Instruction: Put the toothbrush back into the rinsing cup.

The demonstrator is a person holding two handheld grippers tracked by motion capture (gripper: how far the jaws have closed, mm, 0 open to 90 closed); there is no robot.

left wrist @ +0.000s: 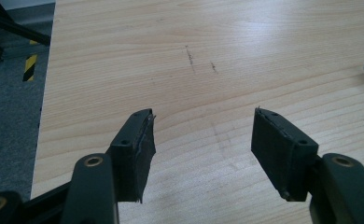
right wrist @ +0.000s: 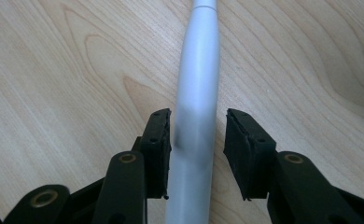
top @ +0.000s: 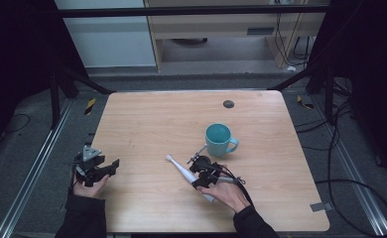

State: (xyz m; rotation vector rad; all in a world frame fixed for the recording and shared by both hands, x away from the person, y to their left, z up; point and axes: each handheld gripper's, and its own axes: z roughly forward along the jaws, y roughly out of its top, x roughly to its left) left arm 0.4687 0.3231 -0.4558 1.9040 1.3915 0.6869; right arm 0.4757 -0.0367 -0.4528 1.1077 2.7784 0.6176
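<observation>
To grab well, squeeze the right gripper (right wrist: 196, 154), whose 2 fingers sit apart around the long white plastic electric toothbrush (right wrist: 196, 93) low in the frame, keeping it centred, while the left gripper (left wrist: 203, 149) waits, fingers wide apart.

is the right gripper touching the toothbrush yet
Cannot tell. In the right gripper view the right gripper straddles the toothbrush; one jaw sits at its edge, the other shows a sliver of table between, but blur hides any contact.

My high view looks forward and down from above the near edge, taking in the whole light wooden table (top: 147, 119). My left gripper view sits low and close over bare wood (left wrist: 208, 56), facing across the tabletop. My right gripper view hangs nearest, facing straight down a slim white electric toothbrush (right wrist: 196, 93), which the high view shares (top: 180, 169).
</observation>
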